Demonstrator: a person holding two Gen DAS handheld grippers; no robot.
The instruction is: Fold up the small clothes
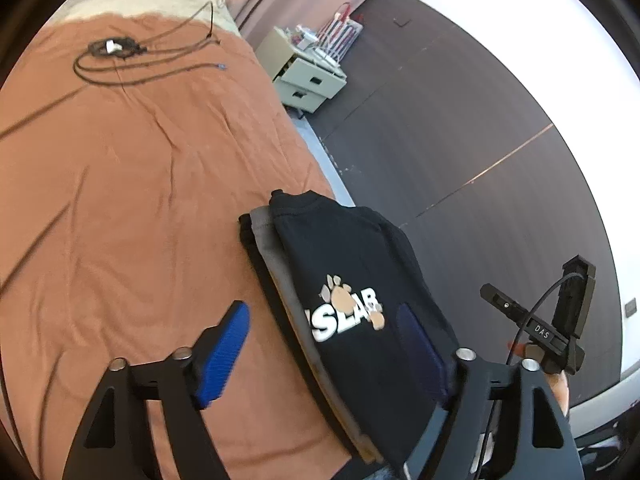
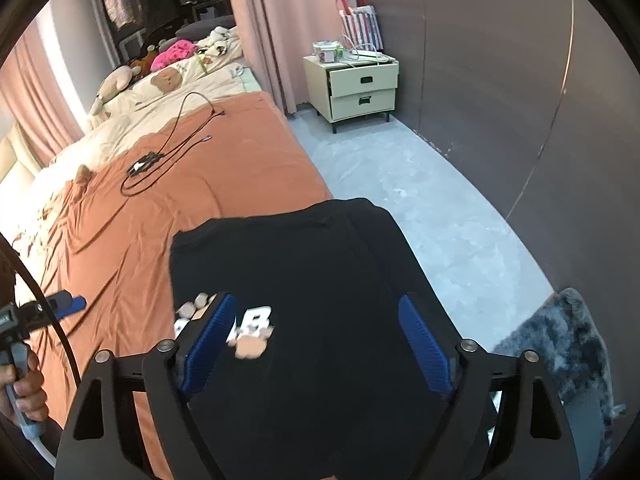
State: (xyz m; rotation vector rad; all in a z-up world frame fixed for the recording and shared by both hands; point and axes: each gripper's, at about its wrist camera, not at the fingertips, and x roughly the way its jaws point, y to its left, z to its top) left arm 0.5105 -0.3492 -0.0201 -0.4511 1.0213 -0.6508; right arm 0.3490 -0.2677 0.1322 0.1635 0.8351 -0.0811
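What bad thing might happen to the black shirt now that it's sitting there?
The shirt lies on a small pile at the very edge of the bed, so it may slide to the floor. Both the left gripper and the right gripper have open jaws just above it; a careless move could snag the cloth and undo the fold. The cable further up the bed could tangle the next garment.
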